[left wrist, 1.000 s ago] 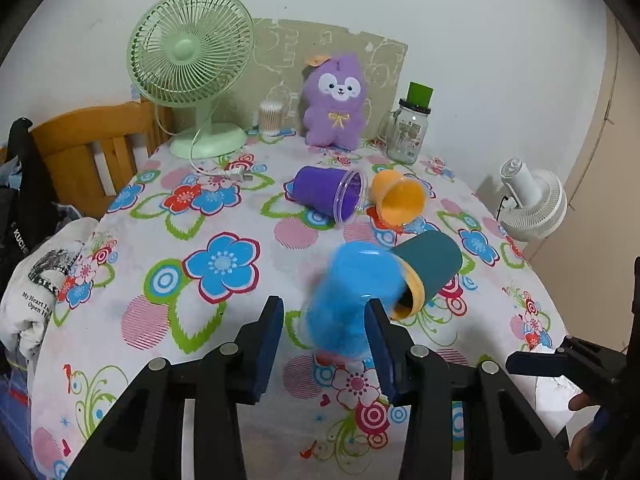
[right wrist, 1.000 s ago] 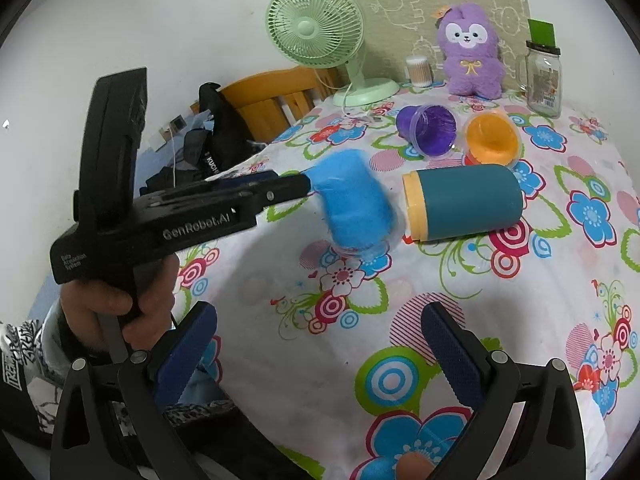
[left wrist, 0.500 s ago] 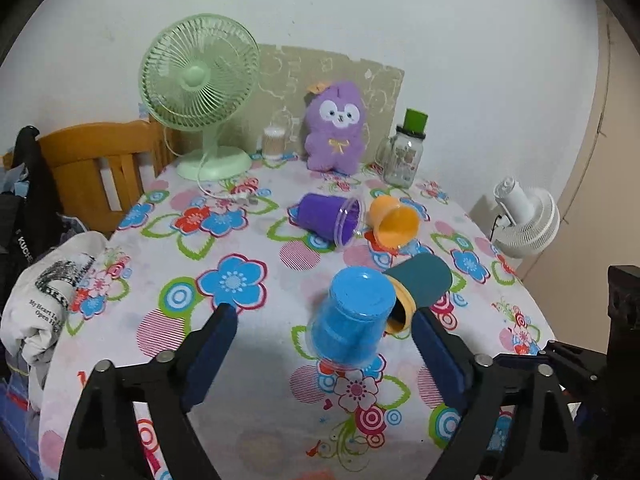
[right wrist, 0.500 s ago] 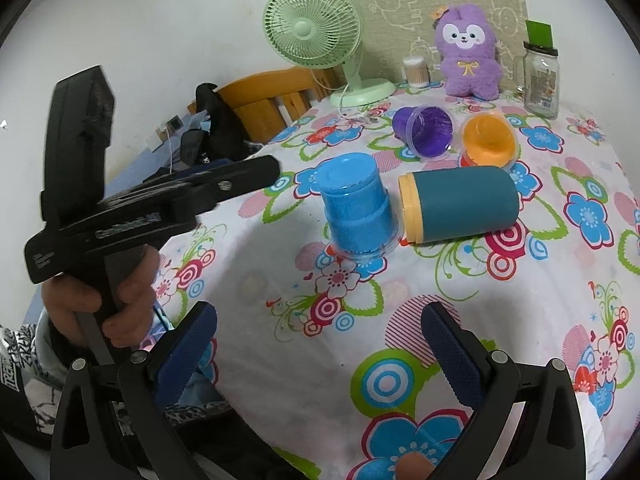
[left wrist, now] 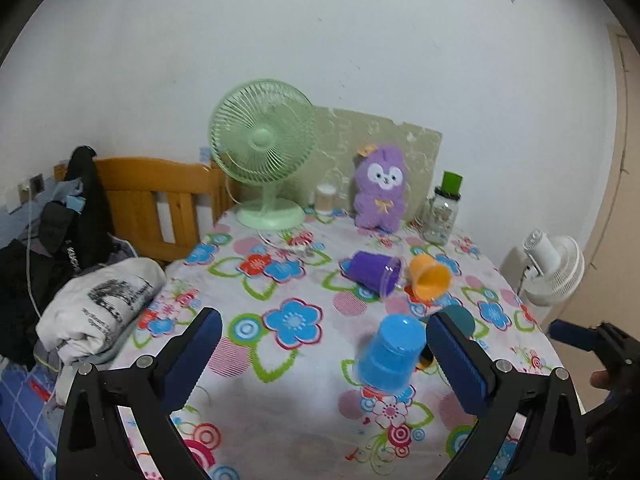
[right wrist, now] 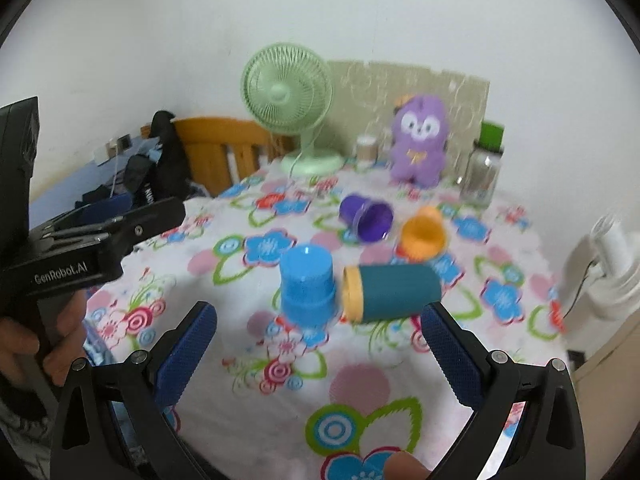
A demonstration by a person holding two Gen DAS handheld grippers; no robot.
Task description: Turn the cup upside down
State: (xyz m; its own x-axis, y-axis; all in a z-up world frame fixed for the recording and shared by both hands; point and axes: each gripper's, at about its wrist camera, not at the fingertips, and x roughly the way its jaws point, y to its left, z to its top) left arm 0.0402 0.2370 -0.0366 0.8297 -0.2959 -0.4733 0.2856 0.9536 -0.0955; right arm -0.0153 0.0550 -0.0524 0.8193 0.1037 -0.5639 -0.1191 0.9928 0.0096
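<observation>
Blue cup [left wrist: 390,354] is the task's thing, but taking the scene by size, the table [left wrist: 256,396] under its white flowered cloth comes first, with a wooden chair back [left wrist: 160,196] behind its far left corner and folded clothes [left wrist: 100,308] heaped beside that edge. At the back of the table stands a green desk fan [left wrist: 262,152], and to its right a purple plush toy [left wrist: 380,188] and a glass jar [left wrist: 442,210] with a green top; a white fan [left wrist: 554,266] sits off the table's right side. The left gripper [left wrist: 324,350] hangs above the near part of the table with its blue-padded fingers [left wrist: 196,350] spread wide and nothing between them. The right gripper [right wrist: 318,346] is likewise wide apart and empty. In the right wrist view a teal tumbler [right wrist: 394,292] with a yellow rim lies on its side, its mouth just beside the cup. The cup [right wrist: 306,288] itself stands mouth-down near the table's middle, base up, free of both grippers. Behind it a purple cup [right wrist: 368,218] and an orange cup [right wrist: 424,234] lie tipped over, side by side.
</observation>
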